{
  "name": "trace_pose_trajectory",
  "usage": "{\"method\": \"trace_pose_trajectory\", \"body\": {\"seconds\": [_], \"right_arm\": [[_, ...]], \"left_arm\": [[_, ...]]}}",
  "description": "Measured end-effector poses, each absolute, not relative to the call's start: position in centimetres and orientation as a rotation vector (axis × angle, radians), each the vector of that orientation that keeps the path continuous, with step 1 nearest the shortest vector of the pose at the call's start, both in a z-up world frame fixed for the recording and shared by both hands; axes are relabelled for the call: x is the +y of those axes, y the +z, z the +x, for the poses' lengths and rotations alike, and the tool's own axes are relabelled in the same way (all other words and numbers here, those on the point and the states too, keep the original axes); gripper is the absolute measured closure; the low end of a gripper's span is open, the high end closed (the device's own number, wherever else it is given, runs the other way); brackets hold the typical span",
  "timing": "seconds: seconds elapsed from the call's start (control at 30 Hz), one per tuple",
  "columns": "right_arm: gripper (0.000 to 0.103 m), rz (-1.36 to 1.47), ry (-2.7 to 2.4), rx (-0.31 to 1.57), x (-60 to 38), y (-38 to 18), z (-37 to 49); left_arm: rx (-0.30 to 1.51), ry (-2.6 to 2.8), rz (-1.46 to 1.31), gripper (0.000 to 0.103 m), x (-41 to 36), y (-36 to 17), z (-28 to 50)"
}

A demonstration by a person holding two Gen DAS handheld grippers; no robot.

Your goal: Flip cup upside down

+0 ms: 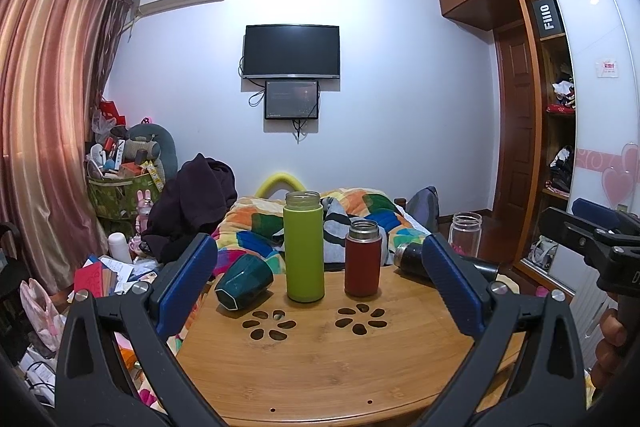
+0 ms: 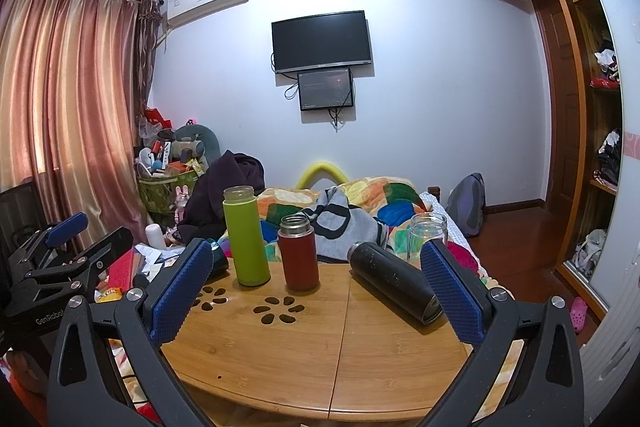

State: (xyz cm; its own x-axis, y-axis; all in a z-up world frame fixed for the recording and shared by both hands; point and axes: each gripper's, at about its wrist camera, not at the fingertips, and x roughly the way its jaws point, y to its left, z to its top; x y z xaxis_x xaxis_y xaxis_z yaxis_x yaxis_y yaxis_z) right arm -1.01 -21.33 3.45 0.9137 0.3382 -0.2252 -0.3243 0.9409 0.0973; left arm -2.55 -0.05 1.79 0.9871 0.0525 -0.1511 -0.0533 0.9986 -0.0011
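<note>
A round wooden table (image 1: pixel 320 359) holds several cups. A dark green cup (image 1: pixel 243 286) lies on its side at the left. A tall lime-green flask (image 1: pixel 304 247) and a red flask (image 1: pixel 362 259) stand upright and open. A black flask (image 2: pixel 394 283) lies on its side at the right; it also shows in the left wrist view (image 1: pixel 412 259). A clear glass jar (image 2: pixel 427 235) stands at the far right edge. My left gripper (image 1: pixel 320 283) is open and empty above the near table. My right gripper (image 2: pixel 316 287) is open and empty, its right finger beside the black flask.
A bed with a colourful quilt (image 1: pixel 360 215) lies behind the table. A cluttered basket (image 1: pixel 120 183) and a curtain (image 1: pixel 48 107) are at the left, a wardrobe (image 1: pixel 552 107) at the right. The right gripper shows at the right edge of the left wrist view (image 1: pixel 592 239).
</note>
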Motion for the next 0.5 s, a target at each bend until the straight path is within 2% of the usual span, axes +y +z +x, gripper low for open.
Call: {"method": "trace_pose_trajectory", "body": {"seconds": [0.5], "right_arm": [[0.000,0.058,0.340,0.242,-21.30,3.52,-1.04]], "left_arm": [[0.156,0.053,-0.007,0.000,-0.12,1.90,-2.62]]}}
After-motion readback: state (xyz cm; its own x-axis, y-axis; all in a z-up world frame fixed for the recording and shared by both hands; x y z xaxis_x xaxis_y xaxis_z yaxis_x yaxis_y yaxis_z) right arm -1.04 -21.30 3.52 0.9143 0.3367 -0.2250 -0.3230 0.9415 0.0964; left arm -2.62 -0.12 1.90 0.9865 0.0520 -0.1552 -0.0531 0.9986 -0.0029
